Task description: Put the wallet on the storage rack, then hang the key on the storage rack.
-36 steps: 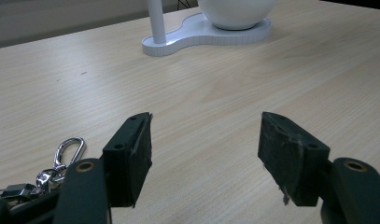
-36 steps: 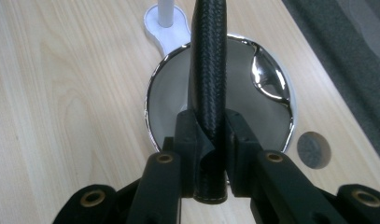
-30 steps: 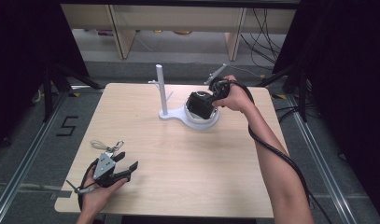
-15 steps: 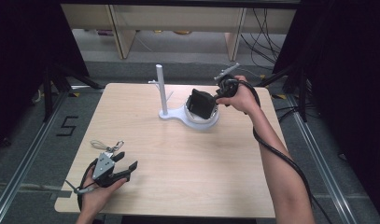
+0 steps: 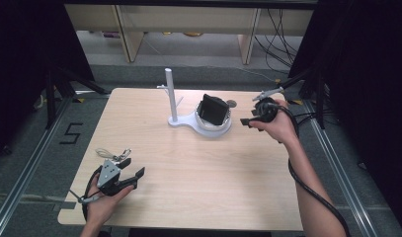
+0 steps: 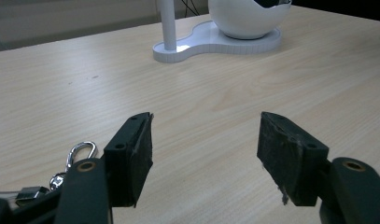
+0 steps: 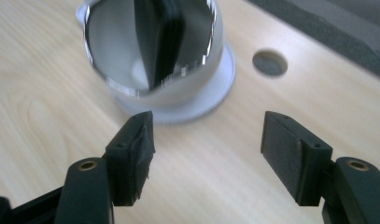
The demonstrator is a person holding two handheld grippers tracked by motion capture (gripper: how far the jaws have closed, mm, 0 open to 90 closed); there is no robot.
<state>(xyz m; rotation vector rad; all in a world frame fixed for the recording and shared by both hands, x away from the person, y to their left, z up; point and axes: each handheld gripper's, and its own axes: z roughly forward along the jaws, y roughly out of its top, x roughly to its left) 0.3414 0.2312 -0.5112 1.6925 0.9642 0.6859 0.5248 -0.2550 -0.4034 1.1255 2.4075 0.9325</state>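
The right gripper (image 7: 206,140) has its jaws spread wide and grips nothing; bare wood shows between the pads. In the high view it sits at right of centre (image 5: 249,121), just beside the white bowl-shaped cup (image 5: 214,126). That cup (image 7: 150,56), upper left in the right gripper view, contains a black flat rectangular block (image 7: 166,37) standing tilted on edge. The cup sits on a white plastic base with an upright post (image 5: 172,96).

The left gripper (image 6: 206,144), lower left in the high view (image 5: 132,173), is likewise wide open and empty. A silver metal clip (image 6: 80,151) lies beside it on the light wooden table (image 5: 213,177).
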